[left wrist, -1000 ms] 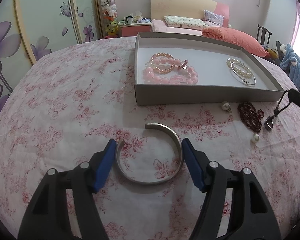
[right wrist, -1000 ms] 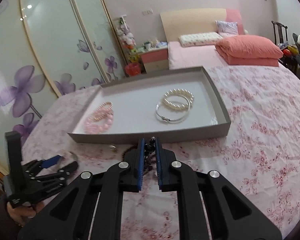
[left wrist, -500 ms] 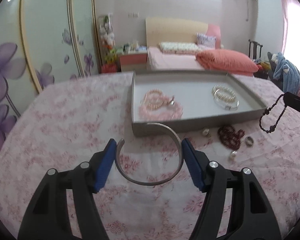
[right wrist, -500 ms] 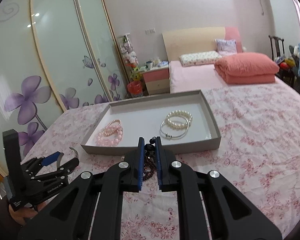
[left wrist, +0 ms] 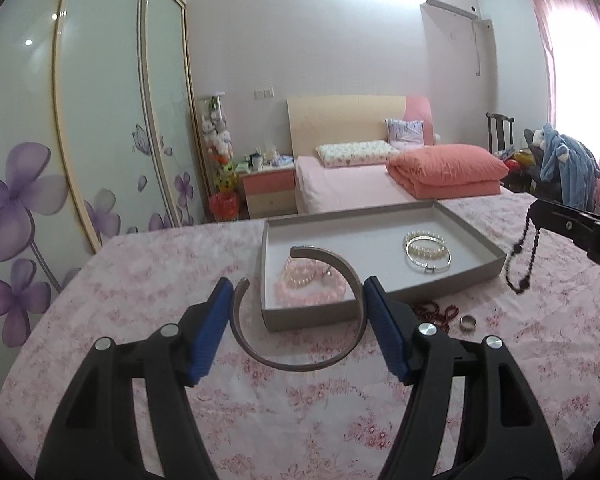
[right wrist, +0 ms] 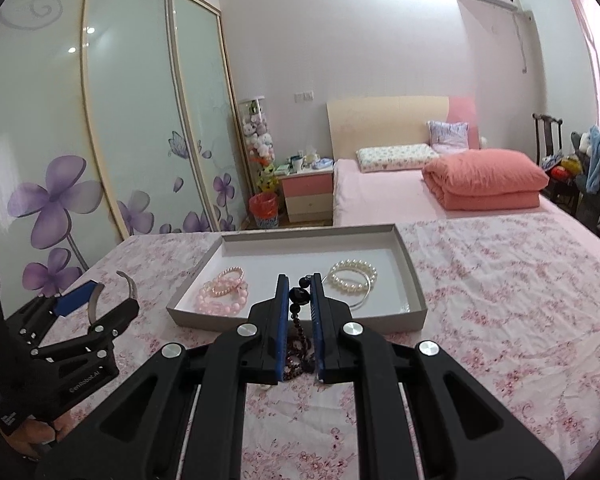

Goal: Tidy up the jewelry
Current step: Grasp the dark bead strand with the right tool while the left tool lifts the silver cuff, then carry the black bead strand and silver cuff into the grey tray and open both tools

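Observation:
My left gripper [left wrist: 298,300] is shut on a silver open cuff bangle [left wrist: 296,367], held off the flowered cloth just in front of the grey tray [left wrist: 308,317]. The same gripper [right wrist: 114,296] shows at the left of the right wrist view. My right gripper [right wrist: 300,280] is shut on a dark bead bracelet [right wrist: 299,300], which hangs as a loop [left wrist: 518,264] near the tray's right end. Inside the tray lie pink bead bracelets [left wrist: 304,280] at the left, with a pearl bracelet and a thin silver bangle [left wrist: 426,248] at the right.
A dark red bead bracelet [left wrist: 436,314] and a small ring [left wrist: 468,322] lie on the cloth before the tray's right corner. Beyond the table stand a bed with an orange quilt [left wrist: 448,172], a nightstand [left wrist: 268,192] and sliding wardrobe doors [left wrist: 100,120].
Both grippers have risen and tilted up. The silver bangle has left the cloth in the left gripper. The dark bead bracelet has been carried higher by the right gripper.

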A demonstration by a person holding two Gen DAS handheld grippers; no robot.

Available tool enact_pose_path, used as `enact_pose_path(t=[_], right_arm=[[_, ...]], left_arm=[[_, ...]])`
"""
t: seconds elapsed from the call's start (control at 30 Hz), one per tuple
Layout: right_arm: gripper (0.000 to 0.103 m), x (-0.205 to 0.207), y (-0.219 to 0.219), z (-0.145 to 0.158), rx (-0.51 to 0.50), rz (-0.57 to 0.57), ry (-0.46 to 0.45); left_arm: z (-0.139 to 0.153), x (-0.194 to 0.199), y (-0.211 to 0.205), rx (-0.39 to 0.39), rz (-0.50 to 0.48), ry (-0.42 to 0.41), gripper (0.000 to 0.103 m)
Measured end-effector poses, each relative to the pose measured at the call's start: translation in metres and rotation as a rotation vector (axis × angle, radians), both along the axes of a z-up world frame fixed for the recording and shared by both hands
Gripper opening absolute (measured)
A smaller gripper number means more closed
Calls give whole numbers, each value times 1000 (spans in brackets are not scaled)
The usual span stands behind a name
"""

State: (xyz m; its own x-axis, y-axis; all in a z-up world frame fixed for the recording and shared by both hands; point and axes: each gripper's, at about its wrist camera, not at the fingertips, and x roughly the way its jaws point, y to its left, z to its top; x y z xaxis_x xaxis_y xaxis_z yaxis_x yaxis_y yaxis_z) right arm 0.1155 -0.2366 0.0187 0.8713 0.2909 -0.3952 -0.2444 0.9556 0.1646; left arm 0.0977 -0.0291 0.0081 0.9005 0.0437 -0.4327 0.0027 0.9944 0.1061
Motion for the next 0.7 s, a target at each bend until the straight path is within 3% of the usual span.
enact_pose_path(t=[0.7], right_arm=[[11,-9,13,24,-107,-73,-202]], left_arm=[[28,3,-5,-15,-6,-105,65]])
